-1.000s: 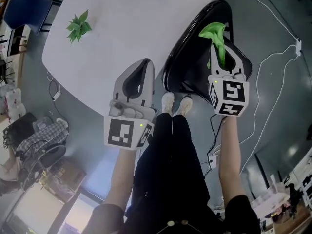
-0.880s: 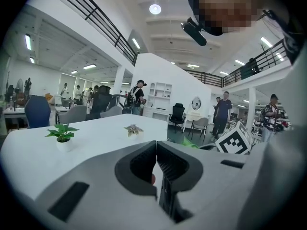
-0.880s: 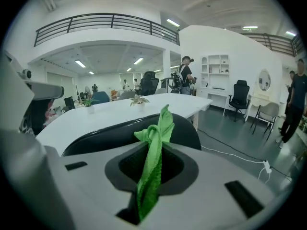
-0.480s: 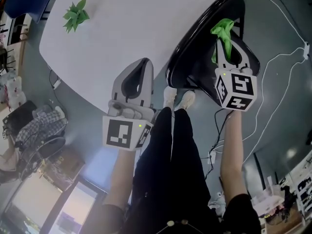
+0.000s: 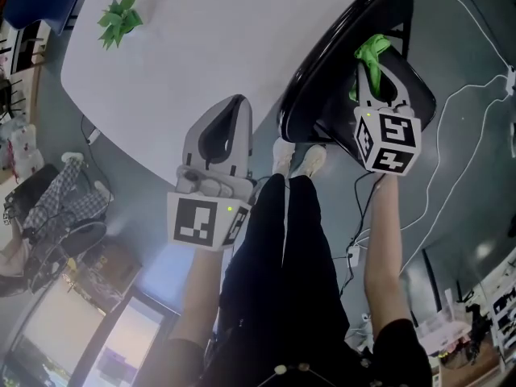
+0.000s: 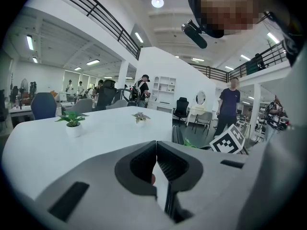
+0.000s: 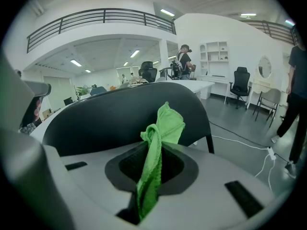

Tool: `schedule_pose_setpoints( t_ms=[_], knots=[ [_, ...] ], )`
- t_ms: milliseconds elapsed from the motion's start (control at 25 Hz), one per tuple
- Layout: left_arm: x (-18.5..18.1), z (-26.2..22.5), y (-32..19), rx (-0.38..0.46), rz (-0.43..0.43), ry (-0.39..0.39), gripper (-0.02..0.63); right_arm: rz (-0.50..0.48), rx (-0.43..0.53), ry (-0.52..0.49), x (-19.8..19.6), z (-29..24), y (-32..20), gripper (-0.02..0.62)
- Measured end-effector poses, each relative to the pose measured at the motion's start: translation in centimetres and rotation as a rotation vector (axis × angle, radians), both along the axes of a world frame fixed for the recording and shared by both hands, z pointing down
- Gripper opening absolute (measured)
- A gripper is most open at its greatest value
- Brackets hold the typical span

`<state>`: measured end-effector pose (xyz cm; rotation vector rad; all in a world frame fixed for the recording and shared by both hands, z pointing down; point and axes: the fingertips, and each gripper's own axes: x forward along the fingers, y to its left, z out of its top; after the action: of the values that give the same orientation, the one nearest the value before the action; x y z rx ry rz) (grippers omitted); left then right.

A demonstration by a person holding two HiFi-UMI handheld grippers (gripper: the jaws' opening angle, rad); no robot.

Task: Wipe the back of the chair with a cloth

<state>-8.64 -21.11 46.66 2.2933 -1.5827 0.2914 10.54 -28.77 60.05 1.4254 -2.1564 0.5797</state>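
A black chair [image 5: 339,63] stands at the white table, its curved back [image 7: 120,116] facing me. My right gripper [image 5: 373,72] is shut on a green cloth [image 5: 371,55], whose free end sticks up past the jaws against the chair's back [image 5: 322,71]. In the right gripper view the green cloth [image 7: 156,152] runs up between the jaws and folds over in front of the dark back. My left gripper [image 5: 232,107] hovers over the table's near edge, left of the chair; its jaws [image 6: 156,150] meet at the tips with nothing between them.
The white table [image 5: 210,39] carries small potted plants [image 5: 117,18]. White cables [image 5: 451,119] trail over the grey floor to the chair's right. My shoes [image 5: 294,158] stand just in front of the chair. Bags and clutter [image 5: 56,216] lie at the left. People [image 6: 225,107] stand further off.
My right gripper has carried the green cloth up and to the right along the chair's back. The left gripper has stayed nearly in place.
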Motion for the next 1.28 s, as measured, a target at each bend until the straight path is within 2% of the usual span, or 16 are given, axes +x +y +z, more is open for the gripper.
schedule_pose_setpoints(
  t_ms=[400, 760, 1040, 1280],
  knots=[
    [-2.2, 1.1, 0.4, -0.012, -0.023, -0.001, 0.006, 0.038, -0.002, 0.011, -0.1, 1.5, -0.4, 0.049],
    [-3.2, 1.7, 1.4, -0.014, -0.033, 0.004, 0.006, 0.072, -0.046, 0.056, 0.6, 3.5, 1.0, 0.049],
    [-3.4, 0.3, 1.6, 0.014, -0.031, 0.018, 0.006, 0.087, 0.023, 0.058, 1.1, -1.0, 2.7, 0.049],
    [-1.0, -3.4, 2.1, 0.063, 0.013, 0.056, 0.006, 0.086, 0.082, 0.024, 1.0, -6.8, 6.2, 0.049]
  ],
)
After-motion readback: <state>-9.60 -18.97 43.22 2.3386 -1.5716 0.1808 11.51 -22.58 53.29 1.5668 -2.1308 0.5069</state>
